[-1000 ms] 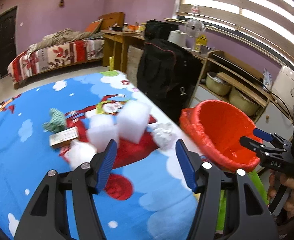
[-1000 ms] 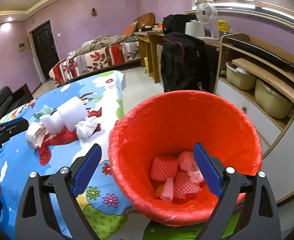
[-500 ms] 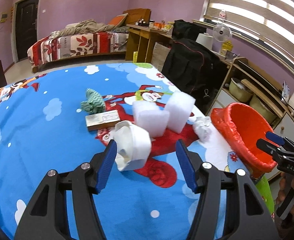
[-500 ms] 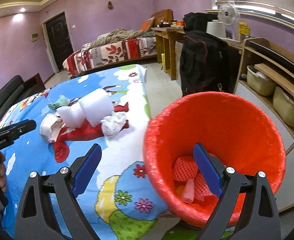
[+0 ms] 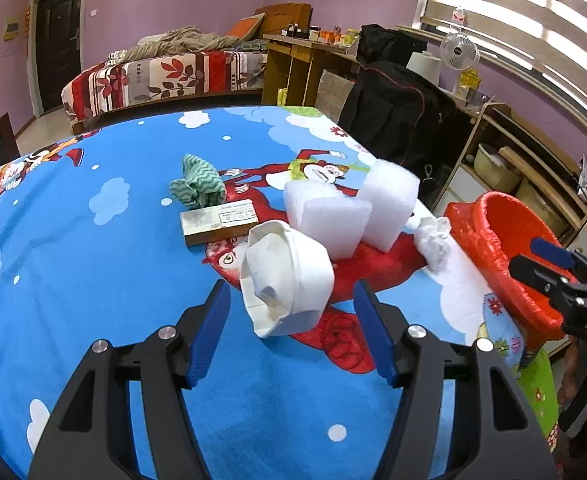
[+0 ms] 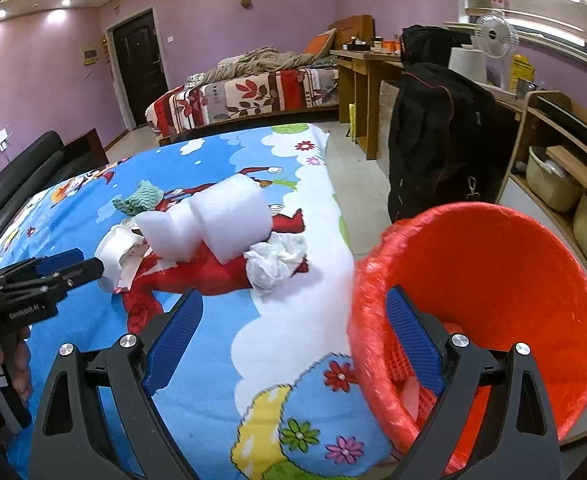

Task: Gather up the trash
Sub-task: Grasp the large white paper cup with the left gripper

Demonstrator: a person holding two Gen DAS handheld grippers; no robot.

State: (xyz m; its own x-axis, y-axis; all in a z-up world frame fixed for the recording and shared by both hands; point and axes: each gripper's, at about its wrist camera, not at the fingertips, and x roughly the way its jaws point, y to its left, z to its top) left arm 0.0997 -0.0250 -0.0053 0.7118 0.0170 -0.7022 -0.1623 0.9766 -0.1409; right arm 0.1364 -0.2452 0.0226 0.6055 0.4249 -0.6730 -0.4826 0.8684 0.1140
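- Left tool (image 5: 291, 328): angled downward, jaws part-spread and opening, nothing pressed between pads.
- Right tool (image 6: 293, 340): angled downward, jaws wide, pads clear.

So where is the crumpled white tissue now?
In the left wrist view the crumpled white tissue lies on the bedspread, between the foam blocks and the red bin.

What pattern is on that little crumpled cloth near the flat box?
The crumpled cloth has green and white zigzag stripes, clearest in the left wrist view.
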